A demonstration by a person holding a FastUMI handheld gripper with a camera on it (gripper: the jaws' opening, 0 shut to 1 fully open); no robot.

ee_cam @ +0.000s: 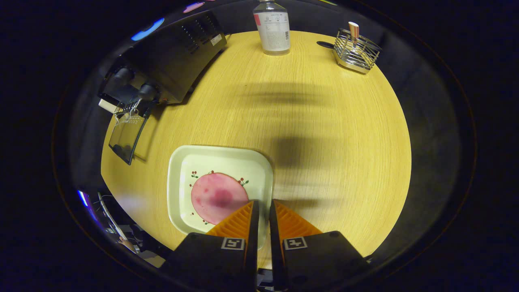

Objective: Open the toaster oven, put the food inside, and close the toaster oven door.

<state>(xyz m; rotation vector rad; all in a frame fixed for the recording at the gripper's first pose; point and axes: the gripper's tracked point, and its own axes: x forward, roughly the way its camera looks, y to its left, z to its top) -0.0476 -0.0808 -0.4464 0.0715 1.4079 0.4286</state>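
Note:
A black toaster oven (174,56) stands at the table's far left. Its glass door (125,138) hangs open and flat, and a wire rack (129,111) pokes out of the opening. A pale square plate (182,182) with a round pink slice of food (217,196) lies just ahead and left of my fingers. My gripper (263,201) is nearly closed, and the plate's right rim runs through the thin gap between the two fingers, which press on it. The near corner of the plate is hidden under the left finger.
The round wooden table (324,142) carries a clear bottle (273,28) at the far middle. A wire basket (357,50) with a small upright item stands at the far right. Open tabletop lies between the plate and the oven door.

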